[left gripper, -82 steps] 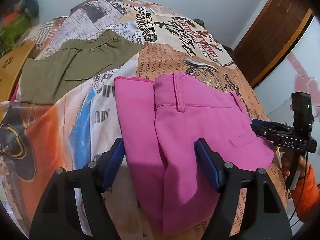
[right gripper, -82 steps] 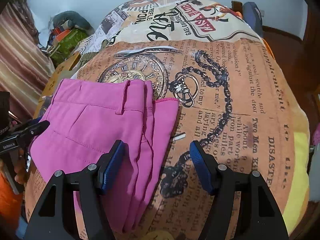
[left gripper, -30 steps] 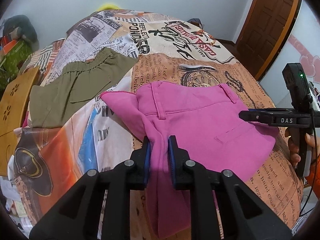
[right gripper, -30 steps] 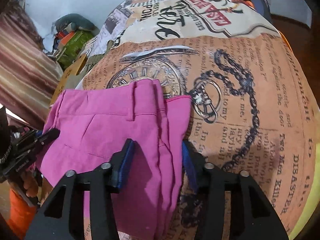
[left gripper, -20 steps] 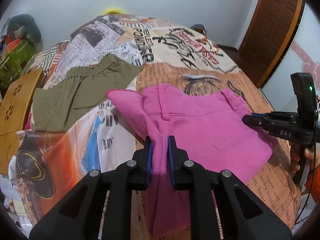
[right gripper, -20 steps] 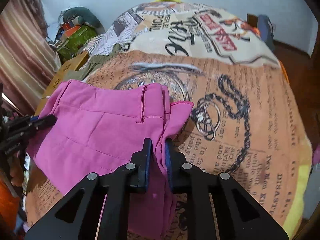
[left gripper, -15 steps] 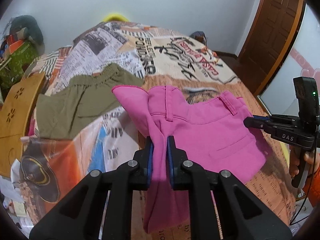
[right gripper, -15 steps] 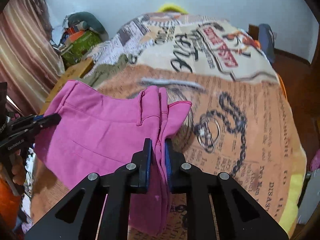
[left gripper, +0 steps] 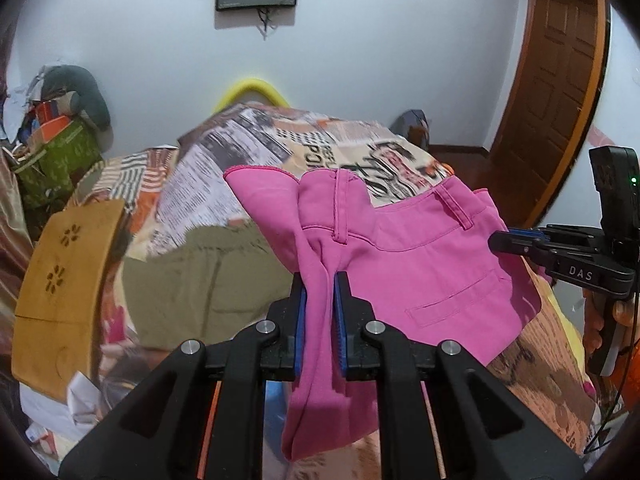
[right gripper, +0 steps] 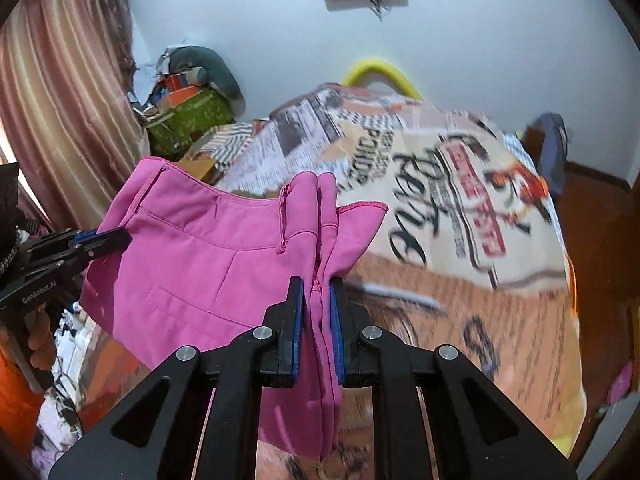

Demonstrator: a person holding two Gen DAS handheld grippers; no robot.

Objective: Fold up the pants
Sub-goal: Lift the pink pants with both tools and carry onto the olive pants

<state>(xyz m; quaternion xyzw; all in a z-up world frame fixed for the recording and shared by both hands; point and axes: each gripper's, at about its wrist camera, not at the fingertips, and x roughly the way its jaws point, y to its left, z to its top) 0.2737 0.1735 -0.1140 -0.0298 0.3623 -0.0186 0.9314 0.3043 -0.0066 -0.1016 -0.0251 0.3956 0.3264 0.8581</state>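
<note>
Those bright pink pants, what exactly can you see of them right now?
The pink pants look like smooth woven cloth, with belt loops at the waistband and a welt pocket. Folded, they hang lifted above the patterned bedspread. The left gripper and right gripper each pinch a bunched side; the lower part droops below the grippers.

The right gripper bore "DAS". The left gripper bore "GenRobot.AI". Print on the bedspread was blurred, unreadable.

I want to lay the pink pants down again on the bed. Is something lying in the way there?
The olive garment lies on the bed to the left; the patterned cover below the pink pants looks free.
</note>
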